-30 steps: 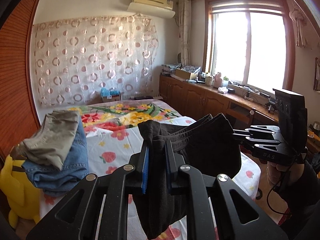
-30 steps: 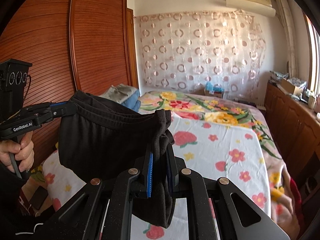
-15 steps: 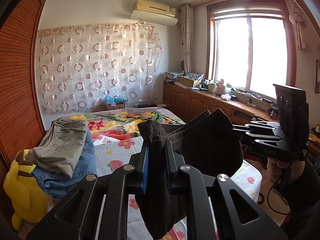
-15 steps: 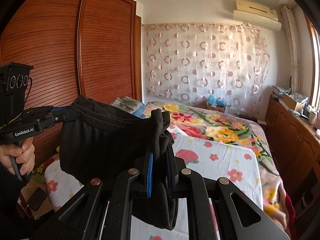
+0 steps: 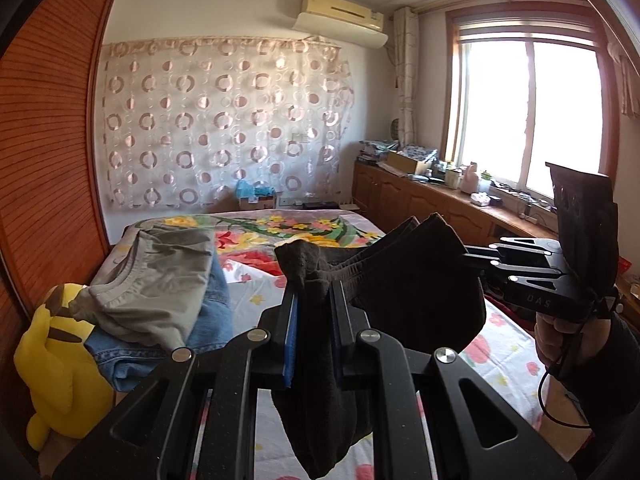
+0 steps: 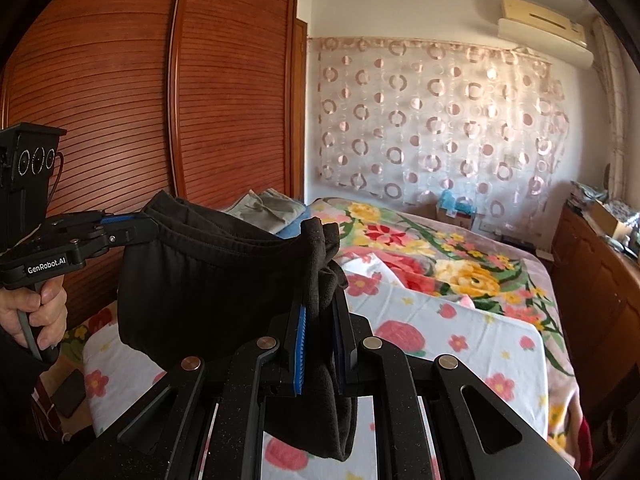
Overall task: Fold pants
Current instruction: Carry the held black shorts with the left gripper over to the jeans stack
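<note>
Black pants (image 5: 416, 280) held aloft above floral bed (image 6: 460, 320), waistband stretched between left claw (image 5: 312, 320) and right claw (image 6: 320, 324), each clamped on one corner. Fabric judged soft, light, droopy; waistband corners judged best hold. Folded clothes pile (image 5: 160, 280) lies nearby.

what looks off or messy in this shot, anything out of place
Mostly the grip: both the left gripper and right gripper pinch bunched wads of the black pants, so the waistband sags unevenly between them. The khaki and denim pile slumps over a yellow plush toy.
</note>
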Demonstrator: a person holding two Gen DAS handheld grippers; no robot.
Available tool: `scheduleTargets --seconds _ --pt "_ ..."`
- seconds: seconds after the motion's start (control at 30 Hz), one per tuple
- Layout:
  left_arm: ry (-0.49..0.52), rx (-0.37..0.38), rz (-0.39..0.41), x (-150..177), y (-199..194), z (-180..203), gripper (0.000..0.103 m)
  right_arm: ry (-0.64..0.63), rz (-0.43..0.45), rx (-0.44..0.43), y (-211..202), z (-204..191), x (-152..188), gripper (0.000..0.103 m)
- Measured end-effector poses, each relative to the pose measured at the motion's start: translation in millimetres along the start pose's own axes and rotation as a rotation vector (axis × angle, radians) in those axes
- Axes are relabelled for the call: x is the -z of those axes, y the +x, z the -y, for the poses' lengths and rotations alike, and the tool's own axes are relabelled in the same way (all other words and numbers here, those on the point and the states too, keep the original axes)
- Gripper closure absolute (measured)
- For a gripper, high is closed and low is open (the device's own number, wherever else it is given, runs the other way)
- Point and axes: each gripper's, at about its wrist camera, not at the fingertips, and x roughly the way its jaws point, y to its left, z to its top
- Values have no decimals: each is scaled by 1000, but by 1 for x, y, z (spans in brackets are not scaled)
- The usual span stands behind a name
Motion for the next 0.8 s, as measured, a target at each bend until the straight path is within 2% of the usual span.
scheduleTargets --seconds 0.5,0.8 --pt "-40 -74 -19 -10 26 -43 88 -36 -28 -83 74 36 -33 92" --pt "-32 -119 3 -26 31 -64 88 -88 -5 -91 106 44 -58 92"
